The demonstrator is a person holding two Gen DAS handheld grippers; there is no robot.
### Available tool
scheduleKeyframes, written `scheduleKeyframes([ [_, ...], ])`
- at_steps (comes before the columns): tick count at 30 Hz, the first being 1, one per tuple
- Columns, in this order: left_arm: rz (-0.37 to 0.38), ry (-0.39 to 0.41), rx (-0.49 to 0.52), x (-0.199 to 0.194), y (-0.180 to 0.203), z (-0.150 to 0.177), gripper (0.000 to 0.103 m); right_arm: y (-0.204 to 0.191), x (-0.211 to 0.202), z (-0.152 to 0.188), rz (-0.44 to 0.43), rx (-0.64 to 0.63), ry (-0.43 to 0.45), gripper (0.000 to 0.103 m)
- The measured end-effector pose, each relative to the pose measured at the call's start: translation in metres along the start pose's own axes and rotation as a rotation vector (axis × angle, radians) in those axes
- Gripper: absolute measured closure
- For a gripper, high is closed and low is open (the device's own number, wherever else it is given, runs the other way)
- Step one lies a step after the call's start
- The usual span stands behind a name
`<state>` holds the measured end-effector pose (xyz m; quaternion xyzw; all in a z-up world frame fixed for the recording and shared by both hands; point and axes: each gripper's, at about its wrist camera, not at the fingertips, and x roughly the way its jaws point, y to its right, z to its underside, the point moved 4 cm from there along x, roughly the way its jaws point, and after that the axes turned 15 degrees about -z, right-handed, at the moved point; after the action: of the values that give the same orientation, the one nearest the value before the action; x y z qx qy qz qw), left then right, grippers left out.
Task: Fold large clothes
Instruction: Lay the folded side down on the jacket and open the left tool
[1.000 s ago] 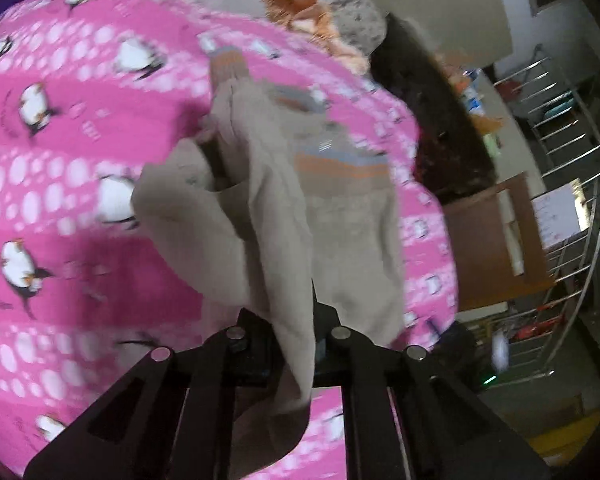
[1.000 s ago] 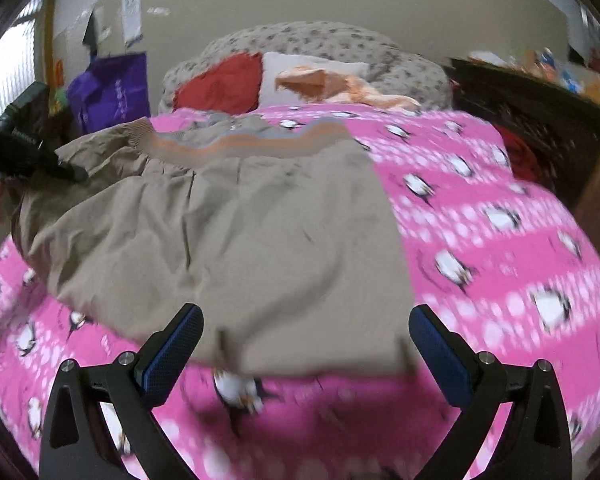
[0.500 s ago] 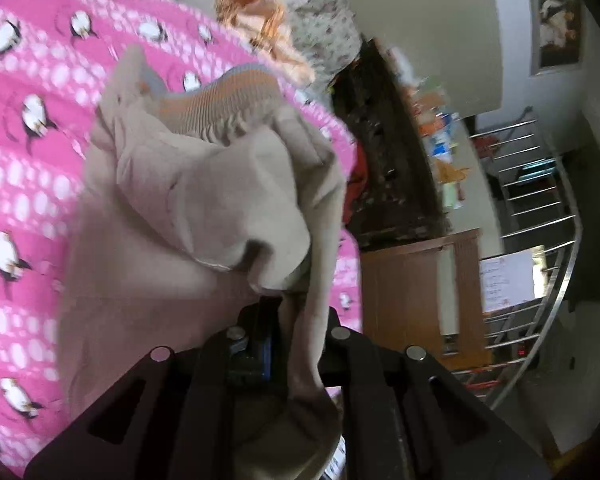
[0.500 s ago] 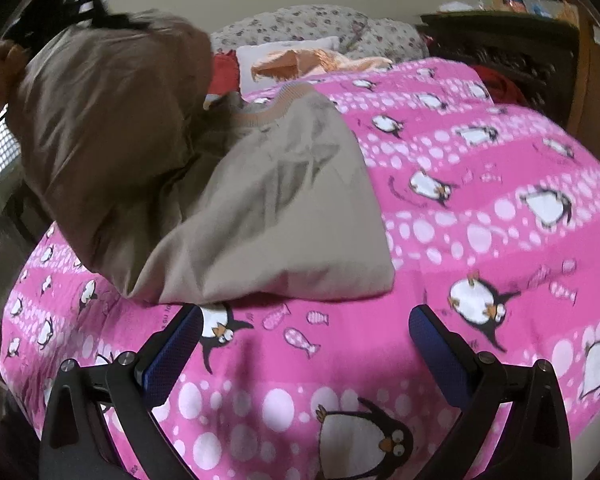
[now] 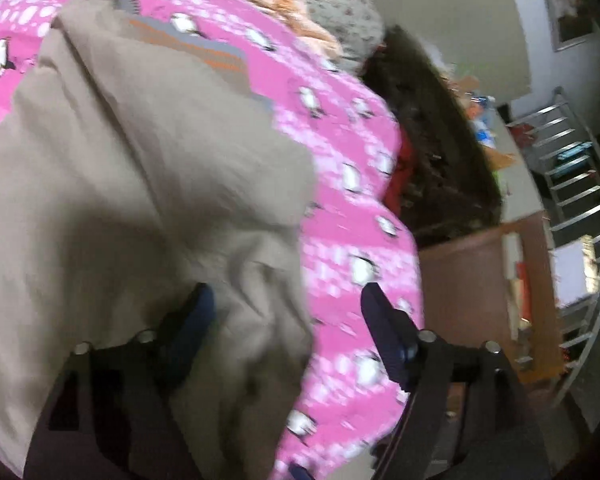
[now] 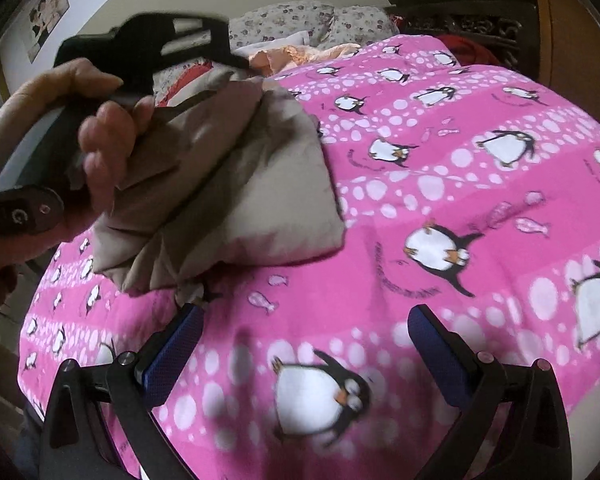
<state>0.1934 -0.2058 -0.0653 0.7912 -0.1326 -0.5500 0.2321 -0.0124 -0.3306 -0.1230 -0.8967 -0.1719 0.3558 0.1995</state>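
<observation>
My left gripper (image 5: 288, 312) has just been opening its jaws, beige garment (image 5: 140, 184) loose between them on the pink bed (image 5: 352, 216), while my right gripper (image 6: 304, 336) gapes empty, the garment just beyond, far-left.

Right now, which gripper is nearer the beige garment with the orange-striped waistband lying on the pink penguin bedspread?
Left. The left gripper sits right over the beige garment, jaws just opened, cloth lying between them. The right gripper hovers open over bare pink bedspread, just short of the garment's near edge.
</observation>
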Motion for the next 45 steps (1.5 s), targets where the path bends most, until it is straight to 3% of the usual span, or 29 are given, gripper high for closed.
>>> scheduleKeyframes([
  [3,0.097,0.009,0.047,-0.035,0.01,0.003,0.027,0.002,-0.012,-0.001,0.017,-0.018,0.012,0.002],
  [6,0.13,0.08,0.098,-0.073,0.005,-0.008,0.025,-0.001,-0.025,-0.004,0.028,-0.042,0.027,0.002],
  [9,0.053,0.168,0.163,-0.098,-0.031,-0.012,0.025,-0.013,-0.042,-0.012,0.016,-0.093,0.076,0.003],
  [11,-0.036,0.181,0.177,-0.096,-0.071,-0.008,0.025,-0.027,-0.053,-0.018,-0.011,-0.146,0.123,0.004],
  [14,-0.147,0.192,0.216,-0.088,-0.112,0.01,0.032,-0.054,-0.059,-0.031,-0.1,-0.234,0.166,0.023],
  [15,-0.156,0.182,0.219,-0.084,-0.124,0.018,0.049,-0.066,-0.059,-0.039,-0.13,-0.262,0.176,0.042],
  [16,-0.159,0.179,0.217,-0.081,-0.132,0.025,0.059,-0.08,-0.055,-0.051,-0.17,-0.293,0.176,0.054],
  [17,-0.169,0.188,0.212,-0.08,-0.135,0.029,0.059,-0.091,-0.052,-0.061,-0.199,-0.314,0.176,0.059],
  [19,-0.18,0.2,0.207,-0.078,-0.143,0.039,0.059,-0.122,-0.035,-0.09,-0.249,-0.362,0.177,0.08],
  [22,-0.168,0.177,0.179,-0.07,-0.147,0.048,0.059,-0.153,0.014,-0.118,-0.304,-0.371,0.1,0.084],
  [23,-0.162,0.178,0.177,-0.071,-0.148,0.05,0.059,-0.153,0.032,-0.122,-0.283,-0.351,0.061,0.084],
  [25,-0.147,0.176,0.167,-0.073,-0.149,0.053,0.059,-0.136,0.065,-0.123,-0.187,-0.331,-0.021,0.095],
  [28,-0.121,0.16,0.183,-0.079,-0.147,0.057,0.057,-0.081,0.077,-0.104,-0.053,-0.259,-0.094,0.098],
  [30,-0.106,0.159,0.203,-0.076,-0.139,0.059,0.052,-0.037,0.078,-0.085,-0.058,-0.153,-0.127,0.103],
  [32,-0.113,0.144,0.225,-0.066,-0.132,0.064,0.047,-0.022,0.076,-0.071,-0.108,-0.113,-0.11,0.103],
  [36,-0.219,0.17,0.306,-0.05,-0.125,0.081,0.043,-0.018,0.068,-0.064,-0.138,-0.084,-0.079,0.103],
  [39,-0.222,0.17,0.305,-0.049,-0.128,0.083,0.043,-0.024,0.058,-0.07,-0.126,-0.074,-0.087,0.103],
  [43,-0.223,0.18,0.298,-0.049,-0.133,0.086,0.042,-0.062,0.038,-0.095,-0.145,-0.171,0.007,0.096],
  [45,-0.216,0.182,0.293,-0.049,-0.133,0.089,0.041,-0.058,0.053,-0.095,-0.085,-0.19,-0.047,0.098],
])
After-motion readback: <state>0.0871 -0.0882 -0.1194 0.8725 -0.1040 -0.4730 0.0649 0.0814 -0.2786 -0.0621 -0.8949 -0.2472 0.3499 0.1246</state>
